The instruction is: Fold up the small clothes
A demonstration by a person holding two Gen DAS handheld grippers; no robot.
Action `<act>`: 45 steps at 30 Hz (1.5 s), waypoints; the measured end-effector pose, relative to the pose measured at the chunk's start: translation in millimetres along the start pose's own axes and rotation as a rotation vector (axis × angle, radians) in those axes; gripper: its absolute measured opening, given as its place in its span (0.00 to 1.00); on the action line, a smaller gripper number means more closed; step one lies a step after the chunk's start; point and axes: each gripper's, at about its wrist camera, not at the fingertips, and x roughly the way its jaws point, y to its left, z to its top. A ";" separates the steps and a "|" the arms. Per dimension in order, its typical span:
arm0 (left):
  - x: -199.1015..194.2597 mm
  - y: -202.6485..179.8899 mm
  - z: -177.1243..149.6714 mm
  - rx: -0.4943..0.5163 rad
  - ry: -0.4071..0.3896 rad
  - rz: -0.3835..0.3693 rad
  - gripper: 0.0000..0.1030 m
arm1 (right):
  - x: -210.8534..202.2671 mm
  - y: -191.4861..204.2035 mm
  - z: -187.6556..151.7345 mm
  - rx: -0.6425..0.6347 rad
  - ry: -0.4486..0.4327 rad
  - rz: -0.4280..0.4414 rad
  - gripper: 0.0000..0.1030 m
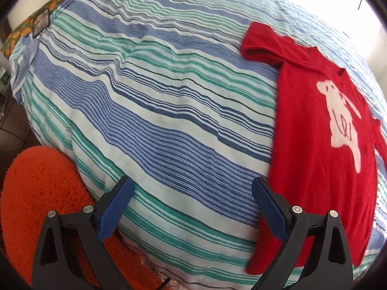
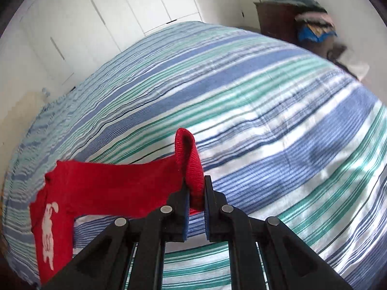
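Note:
A small red sweater (image 1: pixel 314 130) with a white rabbit on its front lies flat on the striped bedspread (image 1: pixel 169 96), at the right of the left wrist view. My left gripper (image 1: pixel 192 188) is open and empty above the bed's near edge, left of the sweater's hem. My right gripper (image 2: pixel 196 183) is shut on the cuff of one sleeve (image 2: pixel 191 159) and holds it lifted off the bed. The sleeve stretches left to the sweater's body (image 2: pixel 53 207). The other sleeve (image 1: pixel 261 43) lies spread on the bed.
An orange shaggy rug (image 1: pixel 41 193) lies on the floor at the bed's near left corner. White wardrobe doors (image 2: pixel 108 12) stand behind the bed. A dark cabinet with piled cloth (image 2: pixel 302 21) stands at the far right.

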 end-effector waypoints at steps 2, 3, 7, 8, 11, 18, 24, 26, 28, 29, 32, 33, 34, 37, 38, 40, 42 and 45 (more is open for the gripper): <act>0.6 0.3 -0.4 0.001 0.004 0.011 0.96 | 7.8 -2.8 0.3 0.021 0.011 0.038 0.09; 1.0 0.6 -0.6 0.001 0.007 0.016 0.96 | 9.7 -1.4 3.0 0.028 0.010 0.054 0.09; 2.8 1.8 -0.4 -0.006 0.014 0.028 0.96 | -13.0 -7.4 5.8 0.137 -0.079 0.107 0.09; 3.9 1.4 0.0 -0.005 0.016 0.032 0.96 | -12.1 -14.1 4.7 0.158 -0.073 0.056 0.09; 6.1 -0.8 -0.6 0.011 0.022 0.046 0.96 | 17.7 -28.7 -7.5 0.157 0.057 -0.071 0.08; 6.0 1.4 -1.2 0.006 0.026 0.038 0.96 | 8.4 -18.8 -14.8 0.112 0.030 -0.110 0.08; 7.4 -1.2 -2.7 0.026 0.029 0.049 0.96 | 20.2 -45.9 -25.6 0.091 0.085 -0.246 0.00; 7.6 -1.2 -3.0 0.027 0.028 0.048 0.96 | 14.2 -48.3 -23.0 0.104 0.083 -0.183 0.00; 8.9 -1.4 -2.9 0.027 0.028 0.051 0.96 | 2.0 -49.5 -19.6 0.101 0.047 -0.171 0.01; 9.8 -1.8 -3.0 0.029 0.029 0.055 0.96 | -8.0 -47.3 -17.9 0.100 0.004 -0.176 0.02; 11.6 -5.0 -3.9 0.044 0.032 0.070 0.96 | -19.9 -29.8 -8.4 0.048 -0.039 -0.083 0.04; 11.6 -5.8 -3.9 0.049 0.032 0.072 0.96 | -19.8 -12.2 -9.8 0.014 -0.032 -0.037 0.04; 11.3 -5.8 -4.0 0.050 0.031 0.072 0.96 | -14.5 2.3 -9.8 -0.025 -0.019 -0.003 0.04; 8.3 -2.3 -3.5 0.041 0.028 0.057 0.96 | 15.5 38.1 -16.4 -0.128 0.044 0.017 0.19; 6.3 -0.6 -2.8 0.038 0.026 0.054 0.96 | 32.3 42.0 -22.5 -0.133 0.091 -0.010 0.41; -4.4 2.7 0.4 0.041 0.016 0.062 0.95 | 57.8 24.7 -41.2 -0.121 0.153 -0.091 0.48; -25.5 0.2 7.2 0.074 -0.040 0.054 0.95 | 52.8 15.6 -50.2 -0.086 0.088 -0.099 0.42; -56.4 -27.0 34.2 0.214 -0.132 0.015 0.95 | 35.3 15.3 -56.9 -0.053 0.075 -0.181 0.45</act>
